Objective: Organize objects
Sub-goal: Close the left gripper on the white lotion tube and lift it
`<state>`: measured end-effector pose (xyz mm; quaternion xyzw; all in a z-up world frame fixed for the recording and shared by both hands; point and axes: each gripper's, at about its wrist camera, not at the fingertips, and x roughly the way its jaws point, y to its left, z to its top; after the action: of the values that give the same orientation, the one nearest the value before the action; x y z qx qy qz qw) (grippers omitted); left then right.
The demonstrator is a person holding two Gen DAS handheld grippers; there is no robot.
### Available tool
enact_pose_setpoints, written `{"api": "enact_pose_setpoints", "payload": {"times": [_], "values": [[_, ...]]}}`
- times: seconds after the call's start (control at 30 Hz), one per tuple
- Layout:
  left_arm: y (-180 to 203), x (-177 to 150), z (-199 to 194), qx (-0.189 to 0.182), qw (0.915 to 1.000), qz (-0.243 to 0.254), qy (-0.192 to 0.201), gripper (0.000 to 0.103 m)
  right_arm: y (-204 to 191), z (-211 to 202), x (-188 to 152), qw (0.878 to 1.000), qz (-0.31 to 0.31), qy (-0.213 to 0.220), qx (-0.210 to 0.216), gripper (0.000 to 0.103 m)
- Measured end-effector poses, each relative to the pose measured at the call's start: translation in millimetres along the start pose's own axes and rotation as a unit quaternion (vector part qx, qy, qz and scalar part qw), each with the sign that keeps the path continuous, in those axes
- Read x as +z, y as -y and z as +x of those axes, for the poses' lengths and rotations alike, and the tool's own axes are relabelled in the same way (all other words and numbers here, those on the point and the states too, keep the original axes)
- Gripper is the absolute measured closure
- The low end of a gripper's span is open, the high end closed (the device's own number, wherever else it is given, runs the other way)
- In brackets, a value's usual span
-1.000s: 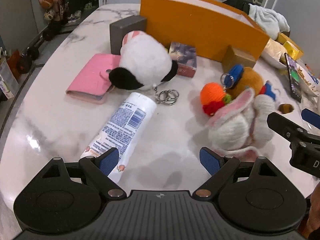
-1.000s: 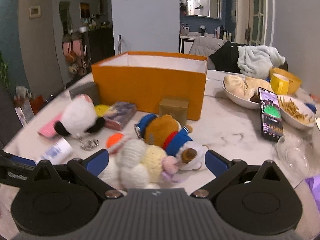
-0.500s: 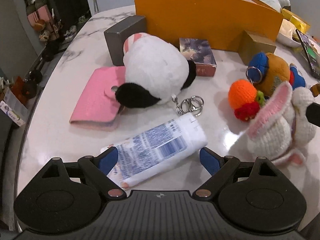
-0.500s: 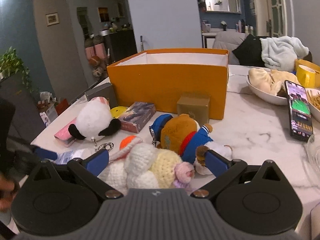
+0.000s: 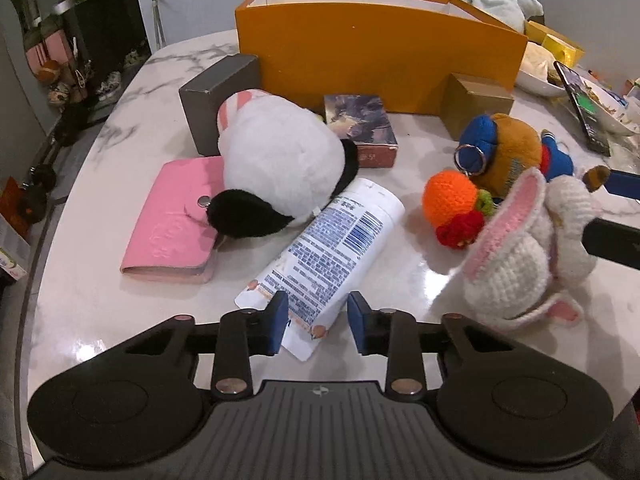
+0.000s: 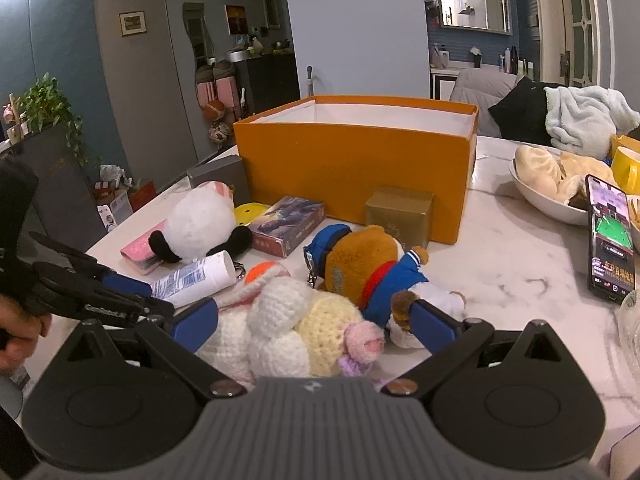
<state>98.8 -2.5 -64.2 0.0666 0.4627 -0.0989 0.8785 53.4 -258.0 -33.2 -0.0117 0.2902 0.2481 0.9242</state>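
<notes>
A white tube (image 5: pixel 328 256) lies on the marble table (image 5: pixel 120 312), its cap end against a panda plush (image 5: pixel 280 160). My left gripper (image 5: pixel 317 322) has its jaws closing onto the tube's crimped end, and both blue pads touch its sides. From the right wrist view that left gripper (image 6: pixel 156 298) shows low at the left, with the tube (image 6: pixel 196 278) in it. My right gripper (image 6: pixel 316 326) is open and straddles a crocheted bunny (image 6: pixel 280 320) without pressing it. The open orange box (image 5: pixel 380 52) stands at the back.
A pink wallet (image 5: pixel 176 220), grey box (image 5: pixel 216 96), card box (image 5: pixel 360 128), gold box (image 5: pixel 476 100), brown bear plush (image 5: pixel 508 152) and orange crochet ball (image 5: pixel 450 196) crowd the table. A phone (image 6: pixel 610 236) and food bowl (image 6: pixel 548 196) sit right. A hand (image 6: pixel 20 332) holds the left gripper.
My left gripper's jaws went from wide apart to close together on the tube's end, and the tube now points away between them. The right gripper's view tilted up a little.
</notes>
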Motion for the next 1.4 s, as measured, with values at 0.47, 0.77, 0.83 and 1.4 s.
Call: {"api": "enact_pose_setpoints", "payload": {"times": [0.47,0.77,0.83,1.4], "values": [[23.8,34.5,21.4,-0.018,0.9941,0.106,0.017,0.017,12.9,-8.1,15.7,1.000,0.007,0.019,-0.008,0.001],[15.5,25.4,22.3,-0.106,0.9924,0.063,-0.001,0.047,31.2,-7.8,17.9,0.999,0.009,0.014,-0.035,0.001],[21.1,24.4,21.0,-0.107,0.9919,0.069,0.000,0.047,33.6,-4.8,18.6,0.999,0.013,0.012,-0.032,0.001],[7.1,21.6,-1.7,-0.086,0.9957,0.003,0.035,0.048,1.3,-1.3,14.0,0.998,-0.049,-0.005,0.041,0.001]]}}
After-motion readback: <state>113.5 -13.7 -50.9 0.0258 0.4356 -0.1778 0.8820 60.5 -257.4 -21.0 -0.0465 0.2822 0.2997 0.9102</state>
